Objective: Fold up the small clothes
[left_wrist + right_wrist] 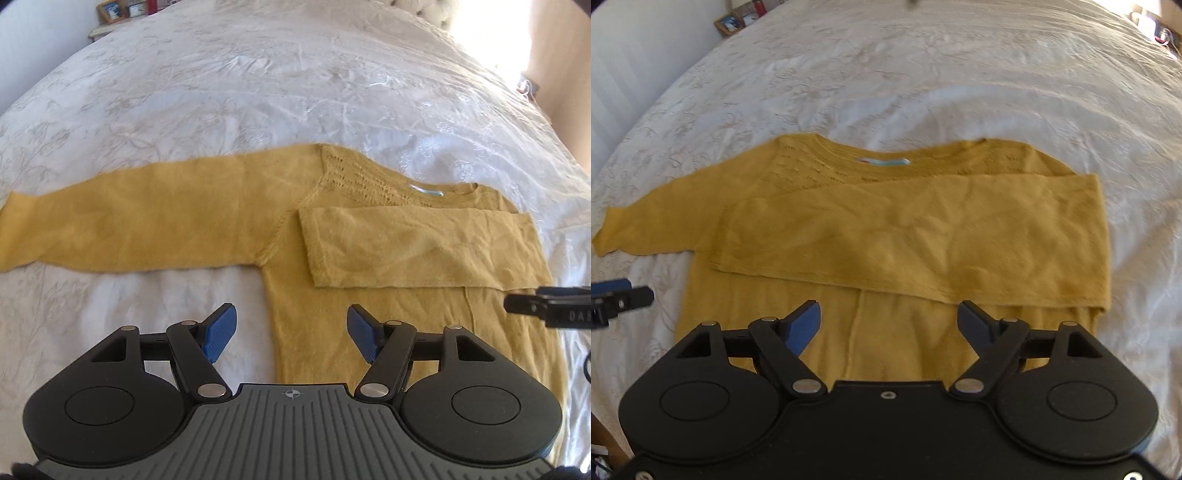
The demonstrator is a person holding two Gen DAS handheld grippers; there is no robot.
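Below, both grippers hover empty with ribbed blue pads spread: the left gripper (291, 334) over the hem edge, the right gripper (889, 325) over the body of a fuzzy mustard knit sweater (886, 229). It lies flat on a crinkled white bed (923, 74), one sleeve (417, 247) folded across the chest.

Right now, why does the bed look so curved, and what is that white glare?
Left wrist view: the fisheye lens bows the bedspread; bright light burns out the top right corner. Right wrist view: same bowing, and the yellow sweater looks slightly blurred.
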